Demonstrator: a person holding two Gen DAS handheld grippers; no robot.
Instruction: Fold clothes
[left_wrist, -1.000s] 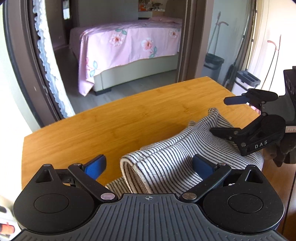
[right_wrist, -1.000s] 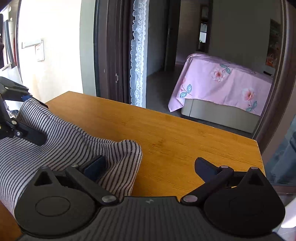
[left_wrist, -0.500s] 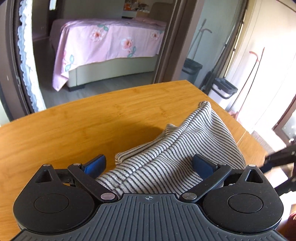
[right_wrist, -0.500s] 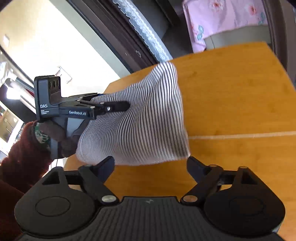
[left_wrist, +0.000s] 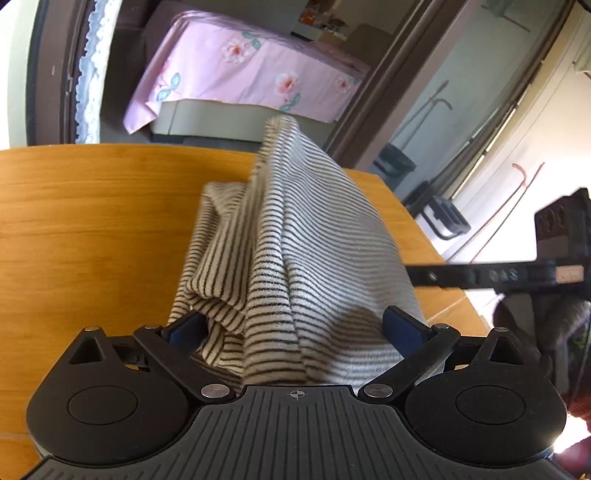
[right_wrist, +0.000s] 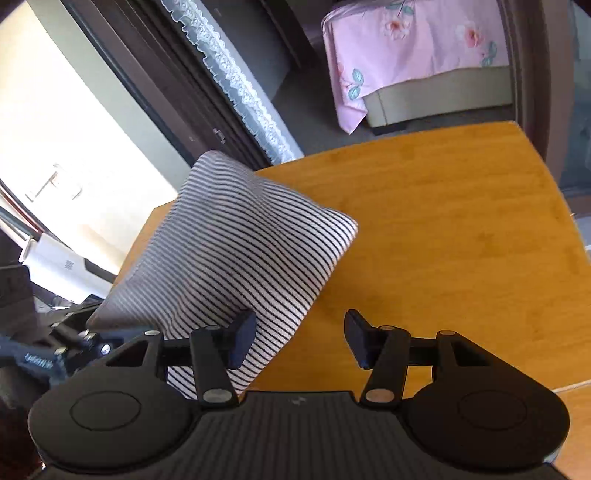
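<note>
Striped garment (left_wrist: 295, 236) being held up over the wooden bench (left_wrist: 92, 229)

The cloth is being draped between the spread fingers of the left tool (left_wrist: 295, 328), bunched and raised above the bench; the right tool (right_wrist: 300, 341) is being kept spread just beside the garment's lower corner, nothing being pinched

Wooden table (right_wrist: 461, 229) under a bunched striped garment (right_wrist: 236, 251).

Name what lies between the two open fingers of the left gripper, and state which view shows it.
The striped garment fills the gap between the left gripper's fingers, bunched and rising above the wooden table. The left wrist view shows this.
</note>
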